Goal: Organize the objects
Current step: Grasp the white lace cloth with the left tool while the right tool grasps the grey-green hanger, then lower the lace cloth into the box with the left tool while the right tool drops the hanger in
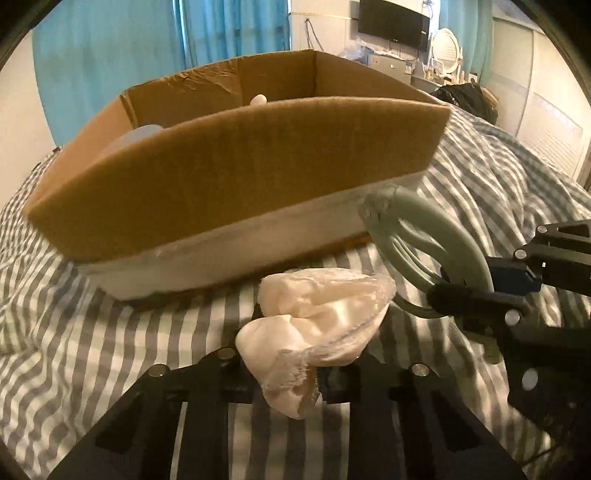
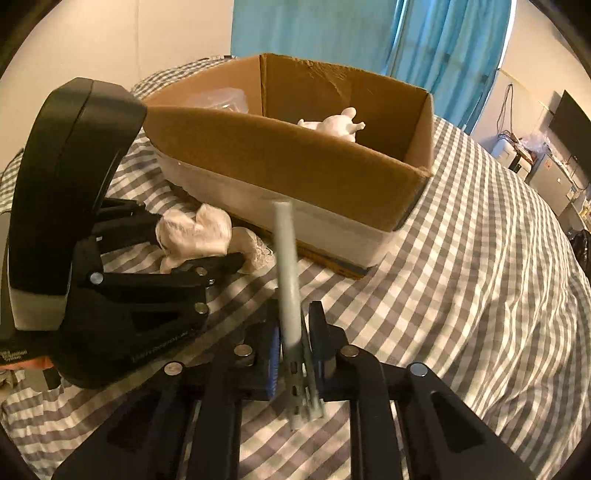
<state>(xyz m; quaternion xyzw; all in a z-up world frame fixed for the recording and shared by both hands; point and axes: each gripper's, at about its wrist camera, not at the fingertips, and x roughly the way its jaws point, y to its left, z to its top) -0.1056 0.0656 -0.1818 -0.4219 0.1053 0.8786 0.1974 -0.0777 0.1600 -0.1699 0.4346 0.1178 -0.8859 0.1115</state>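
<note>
Left wrist view: left gripper (image 1: 295, 373) clamped on a white cloth bundle (image 1: 317, 317), just off the checked bedspread (image 1: 74, 332), near the cardboard box (image 1: 236, 177). Right gripper (image 2: 293, 354) pinches a green hanger (image 2: 288, 277), also outside the box. Likely next: lift both clear above the near wall, then release inside, avoiding the white toy (image 2: 336, 125).

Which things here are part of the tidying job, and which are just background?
Job items:
left gripper holding white cloth bundle
right gripper holding pale green hair claw
cardboard box
white plush toy in the box

Just lying about:
checked bedspread
blue curtain
wall TV
</note>
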